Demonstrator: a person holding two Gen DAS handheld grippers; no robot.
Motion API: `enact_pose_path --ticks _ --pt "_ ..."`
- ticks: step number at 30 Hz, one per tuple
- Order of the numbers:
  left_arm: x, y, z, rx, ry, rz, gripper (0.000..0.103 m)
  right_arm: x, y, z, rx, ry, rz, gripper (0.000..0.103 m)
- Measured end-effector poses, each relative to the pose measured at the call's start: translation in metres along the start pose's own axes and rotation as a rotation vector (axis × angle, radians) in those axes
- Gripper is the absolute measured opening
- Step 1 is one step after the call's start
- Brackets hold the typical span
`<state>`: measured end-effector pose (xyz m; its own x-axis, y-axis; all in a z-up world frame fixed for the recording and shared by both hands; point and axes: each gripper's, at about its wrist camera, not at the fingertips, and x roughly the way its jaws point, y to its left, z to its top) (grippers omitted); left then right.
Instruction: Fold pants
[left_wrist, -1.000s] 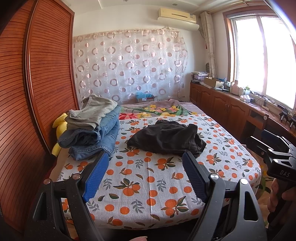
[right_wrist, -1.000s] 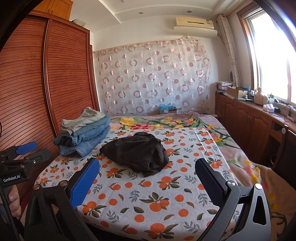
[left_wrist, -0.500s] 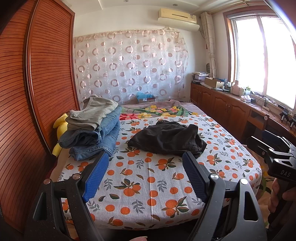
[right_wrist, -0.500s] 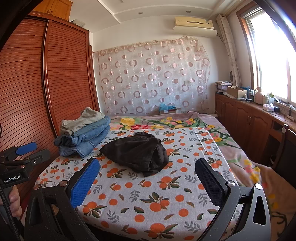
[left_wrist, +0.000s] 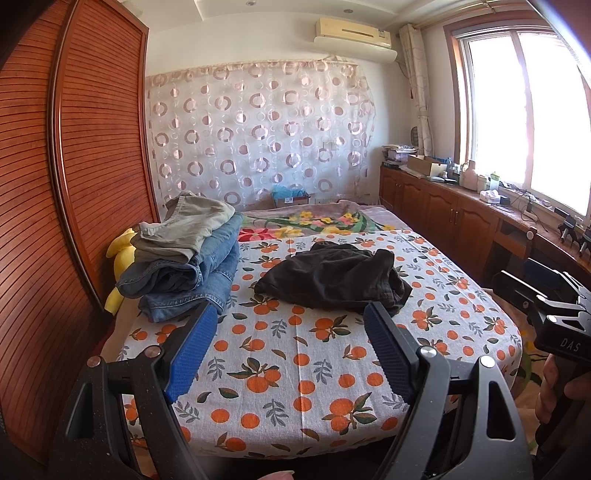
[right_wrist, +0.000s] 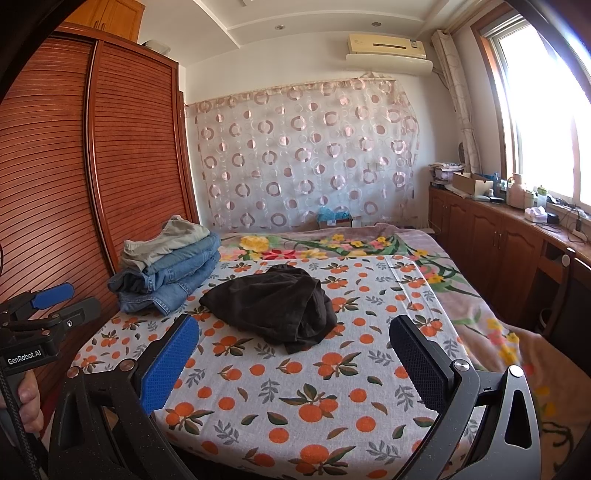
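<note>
Crumpled black pants (left_wrist: 334, 280) lie in a heap on the middle of the bed with the orange-print sheet (left_wrist: 295, 354); they also show in the right wrist view (right_wrist: 275, 306). My left gripper (left_wrist: 290, 325) is open and empty, held above the bed's near edge, short of the pants. My right gripper (right_wrist: 295, 334) is open and empty, also short of the pants. Each gripper shows at the other view's edge: the right one (left_wrist: 543, 291) and the left one (right_wrist: 48, 299).
A stack of folded jeans and khaki pants (left_wrist: 184, 254) sits at the bed's left side, by the wooden wardrobe (left_wrist: 74, 184). A yellow plush (left_wrist: 120, 254) is wedged behind it. Wooden cabinets (left_wrist: 461, 214) run under the window on the right. A floral blanket (right_wrist: 332, 245) covers the far bed.
Both wrist views have tilted up slightly, showing more ceiling. The pants and the stack have not moved. Both grippers stay open.
</note>
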<state>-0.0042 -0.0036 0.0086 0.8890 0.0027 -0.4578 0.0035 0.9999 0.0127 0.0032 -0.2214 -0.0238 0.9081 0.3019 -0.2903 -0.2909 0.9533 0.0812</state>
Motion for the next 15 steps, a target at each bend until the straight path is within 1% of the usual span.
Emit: enact_pose_path --ticks 15 --pt "-0.0018 -0.0007 0.0011 0.001 -0.003 -0.001 0.082 -0.0003 -0.0001 0.0003 0.001 -0.002 -0.002 0.103"
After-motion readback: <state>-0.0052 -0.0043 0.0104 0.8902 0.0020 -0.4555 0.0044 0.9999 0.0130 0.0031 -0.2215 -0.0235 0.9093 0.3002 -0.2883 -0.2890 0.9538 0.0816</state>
